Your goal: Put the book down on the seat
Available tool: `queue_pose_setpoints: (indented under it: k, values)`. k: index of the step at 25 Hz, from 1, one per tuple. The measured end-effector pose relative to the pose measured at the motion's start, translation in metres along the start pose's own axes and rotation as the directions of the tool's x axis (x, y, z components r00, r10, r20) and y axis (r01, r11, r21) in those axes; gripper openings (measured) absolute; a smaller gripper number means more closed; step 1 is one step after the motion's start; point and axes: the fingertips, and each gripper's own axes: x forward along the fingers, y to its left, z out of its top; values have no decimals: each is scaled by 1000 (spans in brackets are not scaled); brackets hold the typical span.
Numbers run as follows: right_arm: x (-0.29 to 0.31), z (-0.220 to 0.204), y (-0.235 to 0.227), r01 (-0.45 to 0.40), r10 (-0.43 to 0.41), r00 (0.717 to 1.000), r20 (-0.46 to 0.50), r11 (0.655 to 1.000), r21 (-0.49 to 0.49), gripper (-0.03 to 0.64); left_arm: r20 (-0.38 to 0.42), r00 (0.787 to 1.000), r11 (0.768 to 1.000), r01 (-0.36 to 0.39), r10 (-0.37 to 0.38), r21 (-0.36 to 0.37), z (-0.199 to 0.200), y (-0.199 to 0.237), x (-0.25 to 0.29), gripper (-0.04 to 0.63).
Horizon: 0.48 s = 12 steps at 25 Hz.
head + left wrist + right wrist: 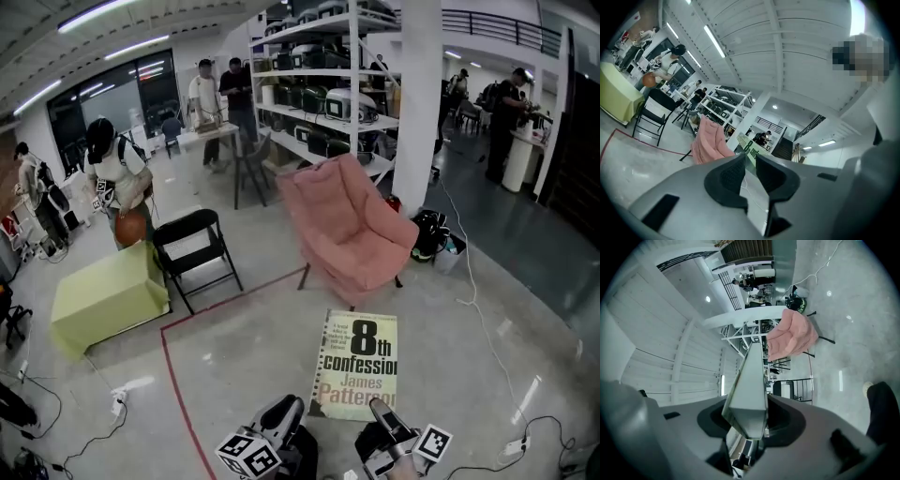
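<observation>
A book [356,361] with a pale green cover and large black title print hangs over the concrete floor in the head view, just short of the pink cushioned chair [352,225]. My right gripper [380,409] is shut on its lower edge. In the right gripper view the book [750,394] stands edge-on between the jaws, with the pink chair [792,336] beyond it. My left gripper [286,412] sits to the book's left, apart from it. In its own view the left gripper [750,164] shows a narrow gap with nothing in it. The book [749,149] and pink chair [708,143] lie ahead.
A black folding chair [192,248] and a yellow-green block [108,295] stand left of the pink chair. Red tape [173,375] marks the floor. Behind are shelving [328,84], a white pillar [419,103], bags [433,234] and several people, one holding a ball [117,178].
</observation>
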Motion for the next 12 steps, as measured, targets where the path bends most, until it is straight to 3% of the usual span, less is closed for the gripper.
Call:
queue_pose_setpoints:
  k: [12]
  values:
    - [97, 39, -21, -11, 9, 999, 49, 999, 49, 172, -9, 1000, 1000, 2, -2, -1, 54, 75, 80, 67]
